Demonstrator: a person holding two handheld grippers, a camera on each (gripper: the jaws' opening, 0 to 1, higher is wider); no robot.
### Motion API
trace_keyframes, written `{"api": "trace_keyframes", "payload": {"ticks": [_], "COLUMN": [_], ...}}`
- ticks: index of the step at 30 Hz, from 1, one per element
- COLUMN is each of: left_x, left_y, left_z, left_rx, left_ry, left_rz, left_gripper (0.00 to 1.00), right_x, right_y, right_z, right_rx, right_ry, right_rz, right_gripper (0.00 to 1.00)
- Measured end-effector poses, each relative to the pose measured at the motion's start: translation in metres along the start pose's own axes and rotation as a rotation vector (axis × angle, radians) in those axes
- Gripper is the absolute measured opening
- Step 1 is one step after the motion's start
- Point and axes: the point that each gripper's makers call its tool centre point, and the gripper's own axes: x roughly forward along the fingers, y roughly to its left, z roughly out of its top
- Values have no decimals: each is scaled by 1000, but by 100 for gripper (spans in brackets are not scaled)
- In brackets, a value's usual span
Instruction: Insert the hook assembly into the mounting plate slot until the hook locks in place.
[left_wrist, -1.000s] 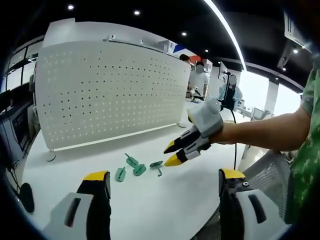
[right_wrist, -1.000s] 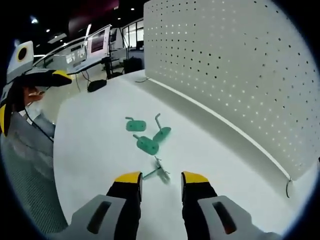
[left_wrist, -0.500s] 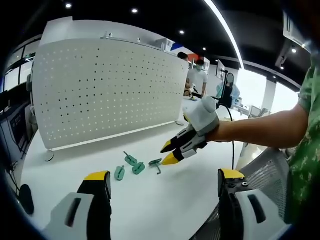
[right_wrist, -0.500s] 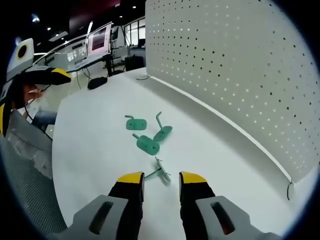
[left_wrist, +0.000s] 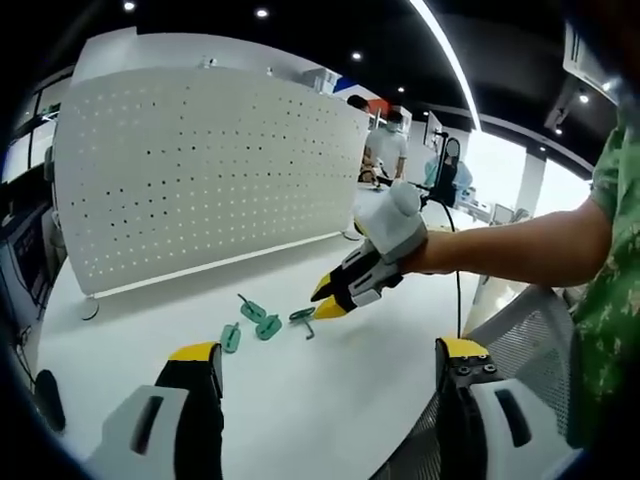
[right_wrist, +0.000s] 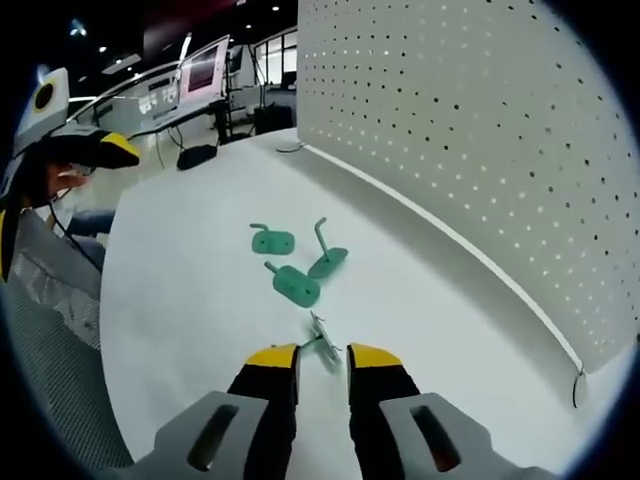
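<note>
Several green hook assemblies lie on the white table in front of the upright white pegboard (left_wrist: 210, 180) (right_wrist: 480, 150). In the right gripper view, three of them (right_wrist: 271, 240) (right_wrist: 293, 288) (right_wrist: 328, 262) sit in a loose group. A fourth hook (right_wrist: 318, 343) (left_wrist: 303, 318) lies just at the tips of my right gripper (right_wrist: 322, 358) (left_wrist: 326, 298). Its jaws are narrowly open on either side of that hook, with a gap still showing. My left gripper (left_wrist: 328, 350) hovers wide open and holds nothing, well short of the hooks (left_wrist: 252, 325).
The table's rounded edge (right_wrist: 110, 330) runs along the near side, with a mesh chair (left_wrist: 520, 330) beyond it. Monitors and desks (right_wrist: 190, 80) stand at the far end. People stand behind the pegboard (left_wrist: 385, 145). A black object (left_wrist: 45, 390) lies at the table's left edge.
My right gripper's jaws have narrowed around the nearest hook, and it has moved slightly forward and down towards it. The left gripper stays wide open; its view has shifted a little.
</note>
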Motion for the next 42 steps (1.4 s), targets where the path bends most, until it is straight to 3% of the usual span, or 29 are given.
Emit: {"api": "trace_keyframes", "payload": {"ticks": [42], "left_x": [2], "left_y": [-5], "left_z": [-1], "left_rx": [6], "left_ry": [15], "left_rz": [-19], "left_gripper": [87], "right_x": [9], "right_y": [-2], "right_z": [-7], "right_rx": [-49], "right_ry": [23], "right_rz": [-1], "right_gripper": [4]}}
